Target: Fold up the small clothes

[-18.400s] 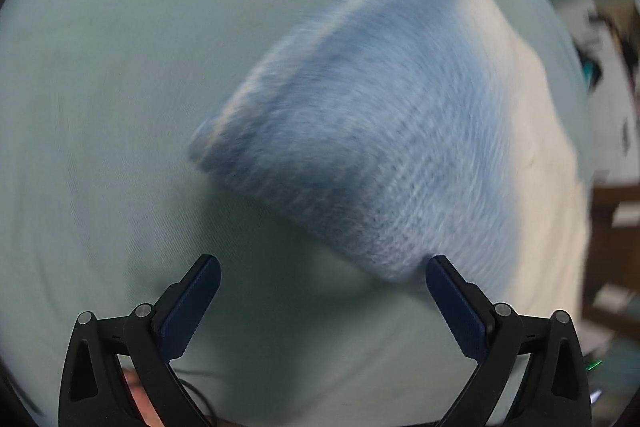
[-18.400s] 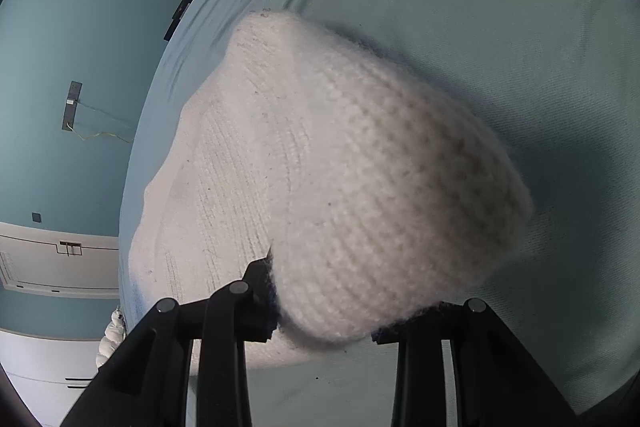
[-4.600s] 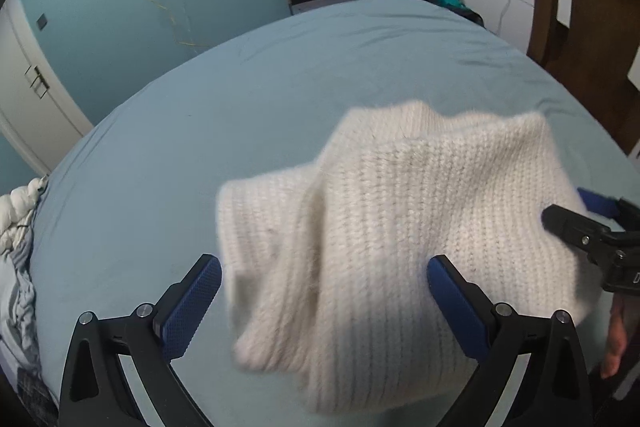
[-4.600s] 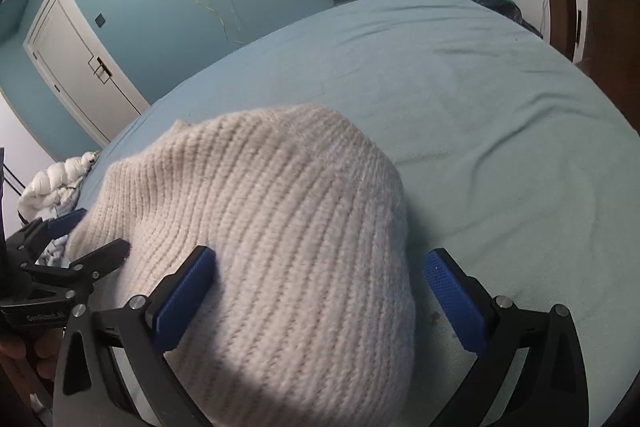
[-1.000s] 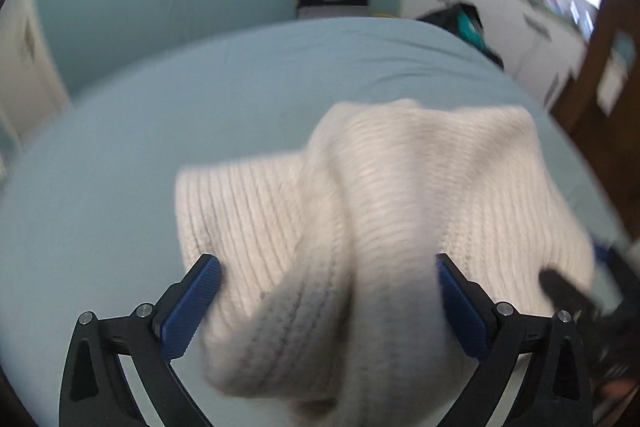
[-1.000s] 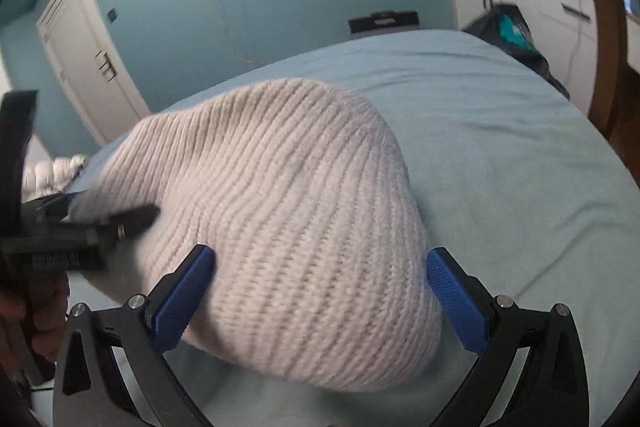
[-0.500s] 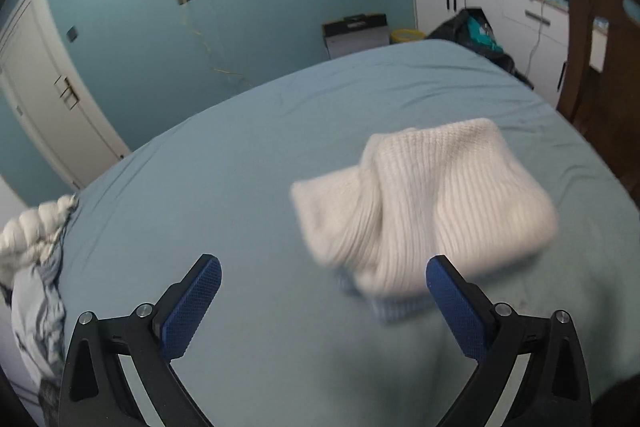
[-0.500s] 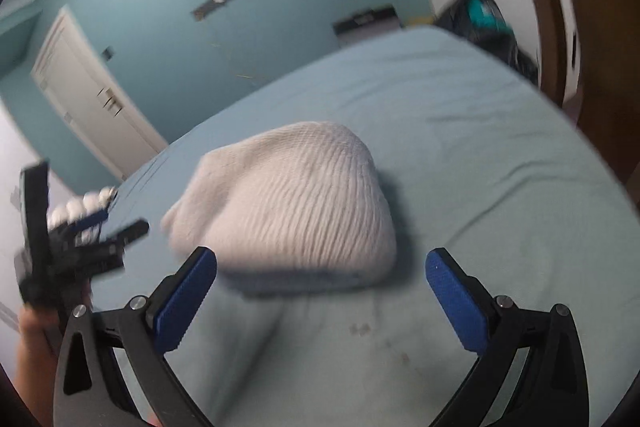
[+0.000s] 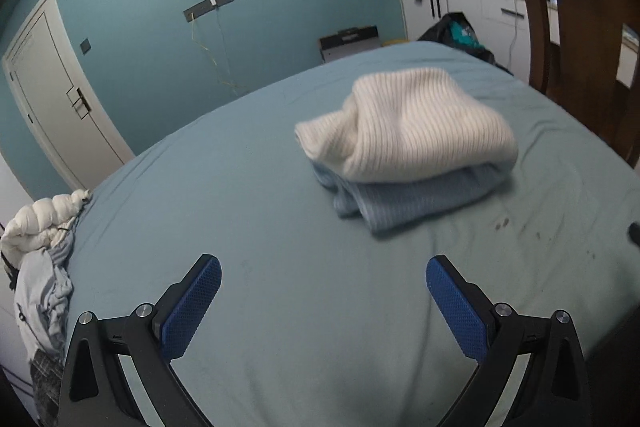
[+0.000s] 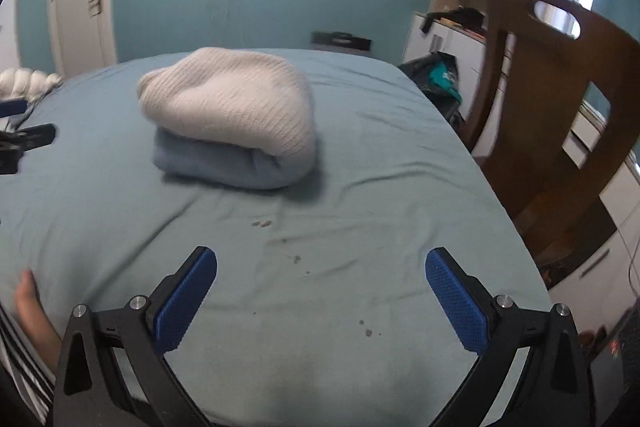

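left wrist view: left gripper (image 9: 323, 301) spread wide, nothing between its blue pads; right gripper (image 10: 321, 297) likewise wide apart and empty. both hang above the bed (image 9: 260, 187), well short of the clothes.

task item: cream knit sweater (image 9: 408, 123) folded into a rounded bundle, sitting on top of a folded light blue knit (image 9: 404, 197). stack rests toward the far right of the bed. looks like the folding of this piece is done or nearly so.

risks, as judgement: top bundle is domed and loose, one edge droops off the left side; a nudge from a finger could slide it off the blue layer or let the fold spring open. soft mattress gives under pressure, so pressing near the stack may tip it.

surroundings: wooden chair (image 10: 560, 99) close by the bed's right edge, could catch a wide swing of the right tool. pile of white and grey clothing (image 9: 36, 259) at the left edge. small dark specks on the sheet (image 10: 262, 223) in front of the stack. path from either gripper to the stack is open.
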`<state>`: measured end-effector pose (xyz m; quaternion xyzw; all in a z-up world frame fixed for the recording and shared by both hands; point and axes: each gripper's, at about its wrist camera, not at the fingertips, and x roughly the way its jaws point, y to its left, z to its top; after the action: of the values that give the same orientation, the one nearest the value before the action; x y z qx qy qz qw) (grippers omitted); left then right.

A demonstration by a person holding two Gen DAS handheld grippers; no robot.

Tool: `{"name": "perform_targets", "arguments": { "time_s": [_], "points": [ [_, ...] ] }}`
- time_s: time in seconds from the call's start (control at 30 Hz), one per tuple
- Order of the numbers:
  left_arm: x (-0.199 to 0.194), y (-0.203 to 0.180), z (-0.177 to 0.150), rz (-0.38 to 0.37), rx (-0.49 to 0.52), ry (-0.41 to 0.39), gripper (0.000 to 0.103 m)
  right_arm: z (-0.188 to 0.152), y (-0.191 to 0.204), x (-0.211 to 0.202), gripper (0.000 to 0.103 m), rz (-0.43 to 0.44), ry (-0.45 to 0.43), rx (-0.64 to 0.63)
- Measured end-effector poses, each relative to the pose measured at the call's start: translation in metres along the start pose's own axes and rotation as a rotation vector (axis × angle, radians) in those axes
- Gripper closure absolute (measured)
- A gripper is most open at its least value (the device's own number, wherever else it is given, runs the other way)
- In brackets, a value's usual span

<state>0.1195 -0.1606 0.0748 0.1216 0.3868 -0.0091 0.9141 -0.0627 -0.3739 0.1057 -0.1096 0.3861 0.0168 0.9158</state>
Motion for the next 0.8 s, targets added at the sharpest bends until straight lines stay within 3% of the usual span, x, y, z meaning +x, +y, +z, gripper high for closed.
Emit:
{"name": "perform_targets", "arguments": {
  "time_s": [0.1,0.27,0.47,0.8],
  "points": [
    [0.014,-0.002,-0.004,-0.013,-0.014,0.042,0.000,0.001,-0.007,-0.018,0.001,0.059,-0.118,0.023],
    [0.029,-0.007,-0.009,0.101,0.055,0.043,0.000,0.000,-0.034,0.000,0.001,0.077,-0.078,0.161],
    [0.025,0.000,-0.010,0.097,0.027,0.039,0.000,-0.007,-0.045,-0.004,0.001,0.081,-0.108,0.237],
    [0.017,0.007,-0.011,0.106,0.019,0.025,0.000,-0.006,-0.033,-0.003,0.001,0.062,-0.118,0.192]
  ]
}}
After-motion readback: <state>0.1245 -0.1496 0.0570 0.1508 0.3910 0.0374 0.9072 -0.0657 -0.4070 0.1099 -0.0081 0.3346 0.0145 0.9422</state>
